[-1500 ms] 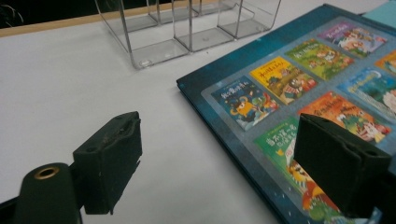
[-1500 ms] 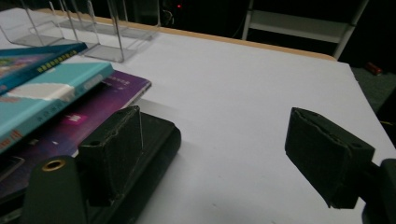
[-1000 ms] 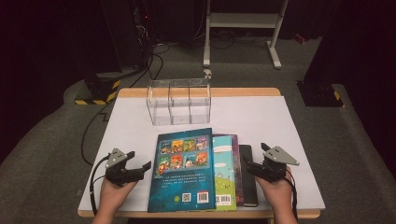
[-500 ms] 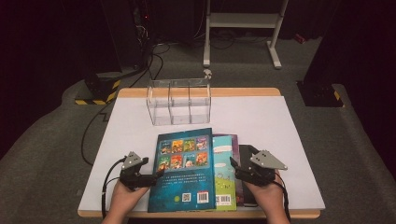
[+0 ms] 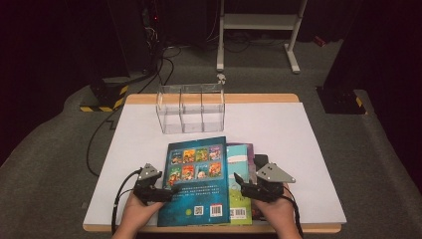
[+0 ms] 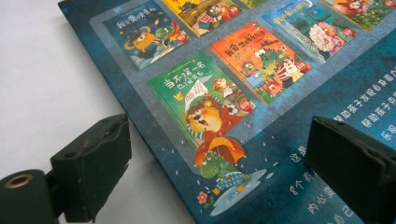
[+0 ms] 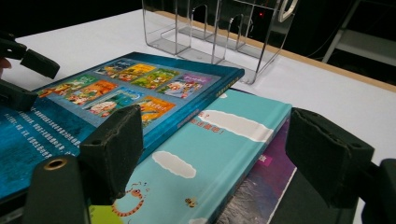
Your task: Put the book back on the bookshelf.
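Note:
A stack of three books lies at the table's near edge. The blue picture book (image 5: 196, 181) is on top, a teal book (image 5: 240, 158) is under it, and a dark purple one (image 5: 260, 160) is lowest. My left gripper (image 5: 169, 193) is at the blue book's left edge. In the left gripper view its jaws (image 6: 219, 163) have just been opening. They straddle the edge of the blue book (image 6: 261, 60) without pressing on it. My right gripper (image 5: 240, 186) is at the stack's right side, open (image 7: 215, 154) over the teal book (image 7: 224, 135).
A clear acrylic organizer (image 5: 191, 107) with three compartments stands beyond the books on the white table (image 5: 308, 149). It shows close behind the stack in the right gripper view (image 7: 219, 28). Cables and a metal stand (image 5: 259, 30) are on the floor beyond the table.
Both hands have moved inward toward the stack. The left gripper now reaches the blue book's left edge and the right gripper is over the stack's right side.

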A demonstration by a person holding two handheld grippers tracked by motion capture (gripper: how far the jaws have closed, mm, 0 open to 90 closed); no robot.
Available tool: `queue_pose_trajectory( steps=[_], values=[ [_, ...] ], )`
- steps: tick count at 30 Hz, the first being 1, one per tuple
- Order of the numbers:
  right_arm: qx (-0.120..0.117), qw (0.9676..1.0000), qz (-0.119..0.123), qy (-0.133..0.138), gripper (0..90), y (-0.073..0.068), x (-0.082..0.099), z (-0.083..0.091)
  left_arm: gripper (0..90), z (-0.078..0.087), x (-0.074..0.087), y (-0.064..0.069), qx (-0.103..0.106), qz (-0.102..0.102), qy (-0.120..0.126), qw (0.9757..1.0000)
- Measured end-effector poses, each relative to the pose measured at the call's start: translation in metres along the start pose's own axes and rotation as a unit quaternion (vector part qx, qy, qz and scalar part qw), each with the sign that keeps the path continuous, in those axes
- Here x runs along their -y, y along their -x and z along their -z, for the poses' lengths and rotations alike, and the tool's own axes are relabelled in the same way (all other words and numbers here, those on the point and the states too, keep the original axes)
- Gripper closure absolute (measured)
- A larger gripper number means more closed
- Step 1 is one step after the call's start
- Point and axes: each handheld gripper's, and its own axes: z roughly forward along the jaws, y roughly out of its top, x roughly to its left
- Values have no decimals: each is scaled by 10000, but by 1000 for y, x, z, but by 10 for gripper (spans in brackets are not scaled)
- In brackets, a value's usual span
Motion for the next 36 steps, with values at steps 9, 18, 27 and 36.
queue_pose_trajectory(
  steps=[9, 18, 27, 36],
  values=[
    [-49, 10000, 7, -55, 180, 0, 2, -1, 45, -3, 0, -1, 128, 266, -120, 9995],
    [-54, 10000, -49, -62, 157, 0, 4, 0, 28, -4, 0, -1, 187, 302, -194, 9992],
    [-106, 9999, -44, -127, 158, 0, 4, -2, 13, -4, 2, 2, 197, 119, -172, 9996],
    [-109, 9998, -80, -151, 158, 0, 4, -2, 0, -5, 2, 5, 176, 34, -149, 9997]
  ],
)
